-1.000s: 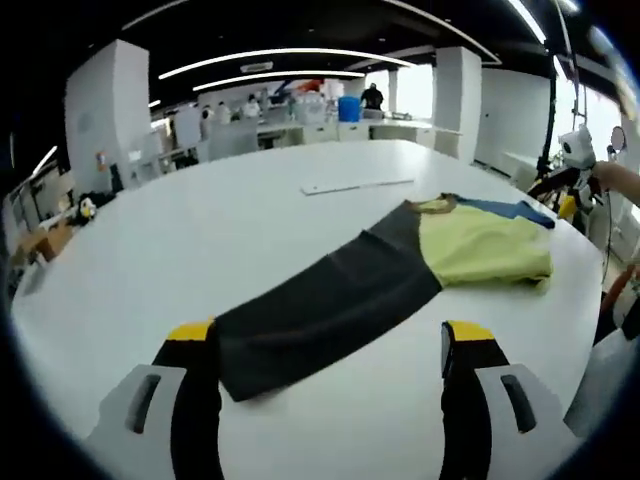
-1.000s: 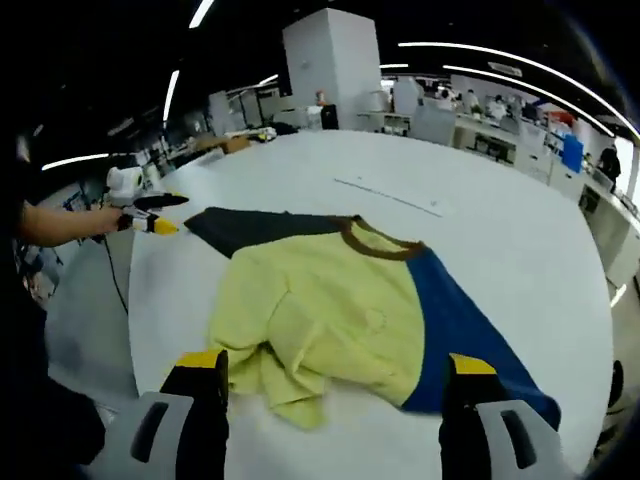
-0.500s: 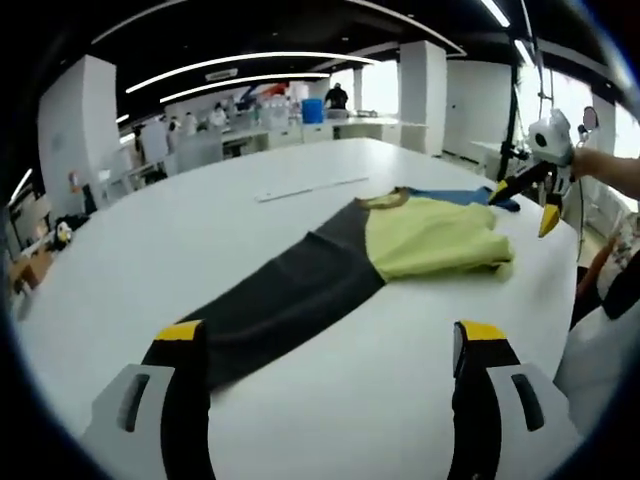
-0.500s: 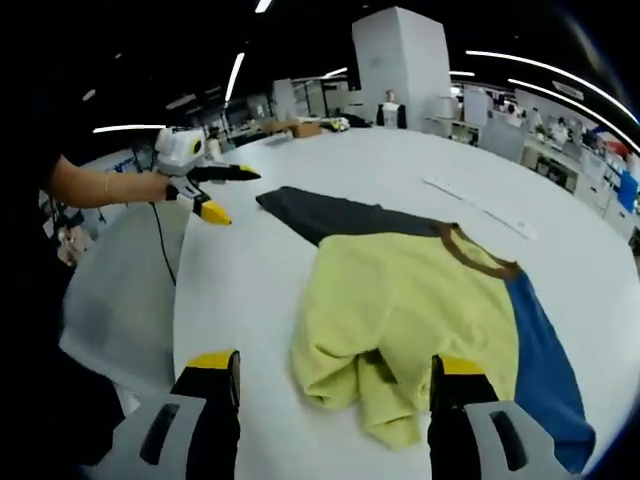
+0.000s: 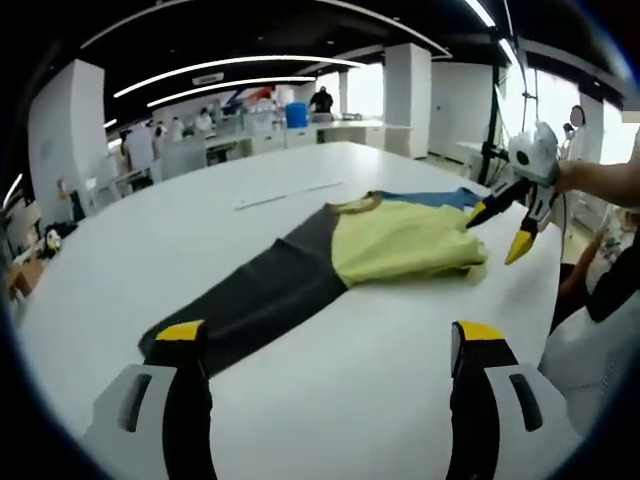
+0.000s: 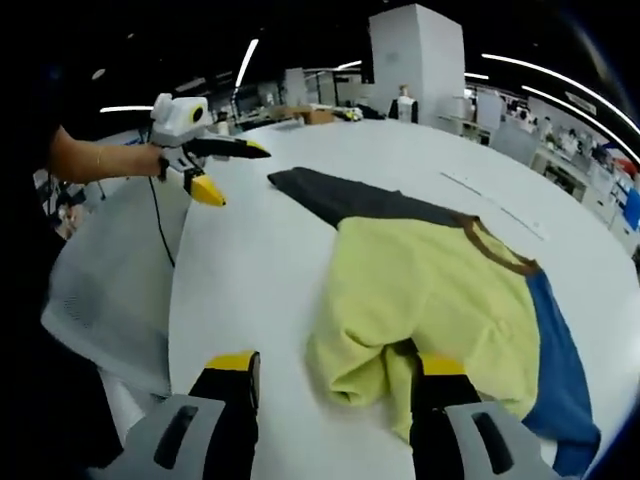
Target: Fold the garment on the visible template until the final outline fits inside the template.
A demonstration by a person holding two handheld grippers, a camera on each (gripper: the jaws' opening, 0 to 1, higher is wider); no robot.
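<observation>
The left hand-held gripper (image 5: 325, 345) hangs just above the white surface (image 5: 350, 400) with its two jaws wide apart and nothing between them. Its yellow tips sit near the end of the dark grey sleeve. You can also see it from the right gripper view (image 6: 222, 170), held in a person's hand (image 6: 145, 158), jaws apart, up in the air past the edge of the surface.

The right hand-held gripper (image 6: 335, 365) is low over the garment (image 6: 440, 300). Its jaws are spread apart, and one jaw lies over the bunched yellow hem. It is not pinching the cloth. In the left gripper view it shows at the far end (image 5: 495, 232), jaws spread apart, just beside the yellow part.

The garment (image 5: 340, 260) lies flat across the surface. It has a yellow body, a dark grey sleeve, a blue sleeve and a brown collar. The yellow bottom part is folded up and bunched.

Half a second ago the right hand-held gripper was higher, above the blue sleeve. Now it is lower and closer to the yellow cloth. The garment looks the same.

A thin white strip (image 5: 288, 193) lies on the surface beyond the shirt. The room is big, with white pillars (image 6: 420, 50), long ceiling lights and desks far away.
</observation>
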